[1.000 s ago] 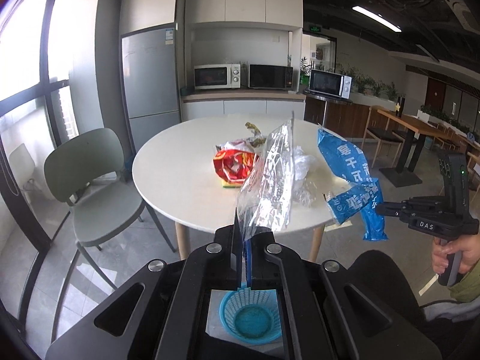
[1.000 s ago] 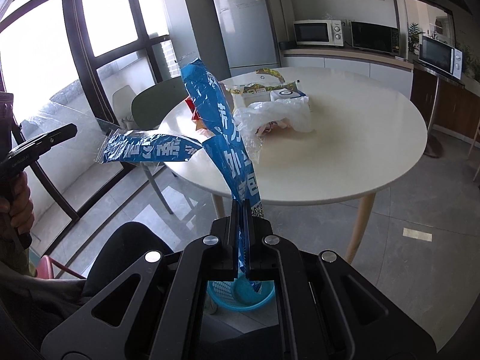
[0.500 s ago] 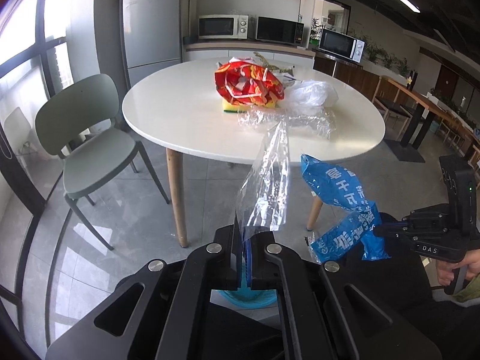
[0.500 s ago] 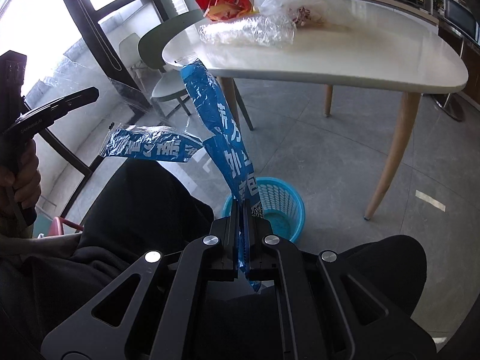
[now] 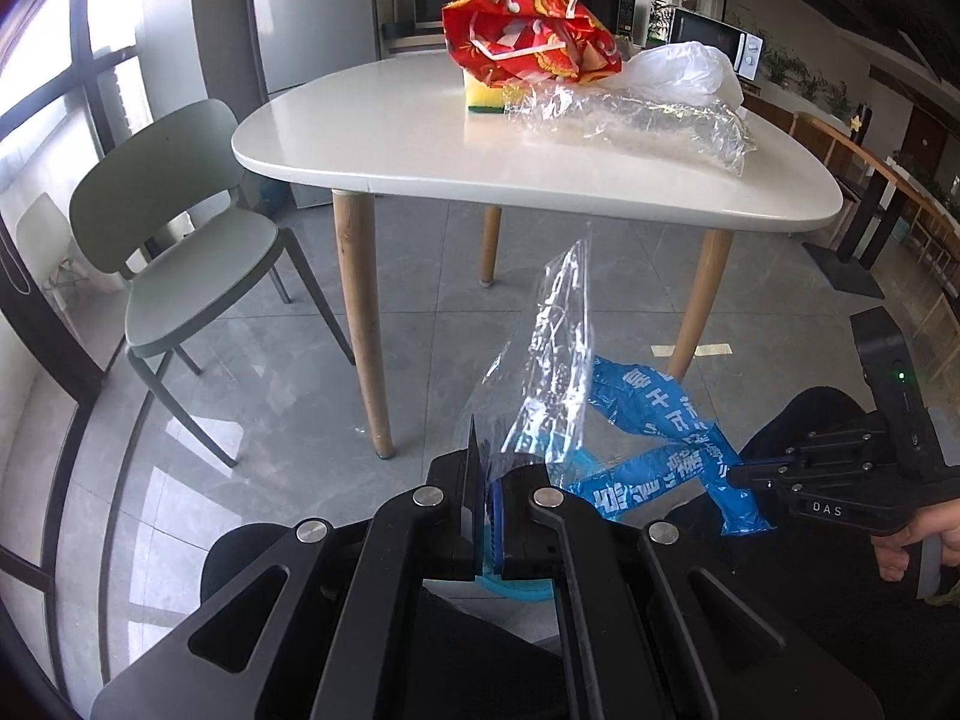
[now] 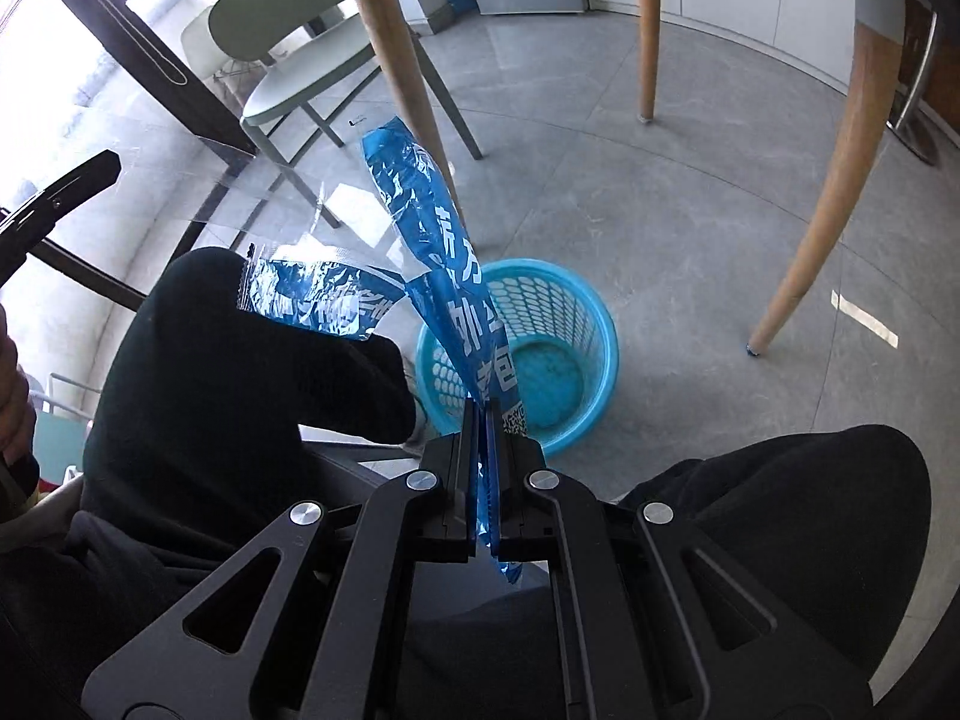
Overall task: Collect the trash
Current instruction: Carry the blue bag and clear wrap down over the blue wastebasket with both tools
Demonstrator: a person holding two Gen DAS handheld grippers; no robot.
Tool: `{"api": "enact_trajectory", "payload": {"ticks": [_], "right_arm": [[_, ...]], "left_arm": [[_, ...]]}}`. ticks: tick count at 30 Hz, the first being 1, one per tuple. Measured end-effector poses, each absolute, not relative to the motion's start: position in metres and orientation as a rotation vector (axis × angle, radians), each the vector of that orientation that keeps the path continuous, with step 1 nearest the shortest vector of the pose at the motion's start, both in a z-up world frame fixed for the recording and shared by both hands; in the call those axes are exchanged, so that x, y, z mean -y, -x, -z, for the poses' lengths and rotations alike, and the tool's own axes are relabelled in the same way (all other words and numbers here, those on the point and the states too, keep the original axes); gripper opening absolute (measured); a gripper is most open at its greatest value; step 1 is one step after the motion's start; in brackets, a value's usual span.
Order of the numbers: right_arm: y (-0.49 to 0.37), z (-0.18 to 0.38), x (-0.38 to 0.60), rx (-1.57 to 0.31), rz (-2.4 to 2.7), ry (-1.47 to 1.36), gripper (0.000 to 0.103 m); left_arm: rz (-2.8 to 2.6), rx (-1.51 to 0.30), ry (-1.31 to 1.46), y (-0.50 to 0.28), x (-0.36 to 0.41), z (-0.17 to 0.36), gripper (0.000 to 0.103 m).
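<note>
On the left of the left wrist view, a green chair (image 5: 180, 240) is seen on the grey floor, beside a white table (image 5: 420, 144). On the table, a red bag (image 5: 528, 36) is seen on top of a yellow sponge (image 5: 483, 99). Just to the right of them, a crumpled clear wrap (image 5: 636, 120) and a white plastic bag (image 5: 684, 69) are laid.

Lower down in the middle, the left gripper (image 5: 487, 480) is pressed together on a clear plastic bag (image 5: 555, 360). The bag is pinched at its bottom end and stands up from the fingers, tilted a little to the right. To the right, the right gripper (image 5: 741, 471) is held in a hand (image 5: 918, 540). It is clamped on one end of a blue wrapper (image 5: 654, 420), which is stretched out behind the clear bag.

In the right wrist view, the tip of the left gripper is seen at the far left. The right gripper (image 6: 483, 414) is squeezed tight on the blue wrapper (image 6: 420, 210), which stands up and leans to the left. Just past the fingers, a blue basket (image 6: 576, 312) is seen on the floor, between two dark knees. The pinched end of the wrapper is seen in front of the basket's opening. Wooden table legs (image 6: 810, 240) are seen to the right.
</note>
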State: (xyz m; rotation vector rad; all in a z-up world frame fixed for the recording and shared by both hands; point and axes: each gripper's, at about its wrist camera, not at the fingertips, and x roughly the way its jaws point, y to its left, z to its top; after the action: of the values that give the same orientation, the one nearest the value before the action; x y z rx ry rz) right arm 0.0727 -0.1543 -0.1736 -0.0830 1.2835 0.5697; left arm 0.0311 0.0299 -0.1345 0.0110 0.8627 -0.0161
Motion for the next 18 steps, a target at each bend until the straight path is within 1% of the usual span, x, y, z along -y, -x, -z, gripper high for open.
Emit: {"api": "enact_trajectory", "payload": {"ticks": [11,18], "right_arm": [[-0.109,0.236,0.146,-1.407,-0.476,0.047,0.002],[-0.13,0.292,0.148,-1.557,-0.424,-0.068,0.002]], "left_arm": [[0.001,-0.96,0.13,-0.078,-0.039,0.206,0.001],[-0.031,-1.066,0.181,-0.109,-0.032,0.251,0.0]]}}
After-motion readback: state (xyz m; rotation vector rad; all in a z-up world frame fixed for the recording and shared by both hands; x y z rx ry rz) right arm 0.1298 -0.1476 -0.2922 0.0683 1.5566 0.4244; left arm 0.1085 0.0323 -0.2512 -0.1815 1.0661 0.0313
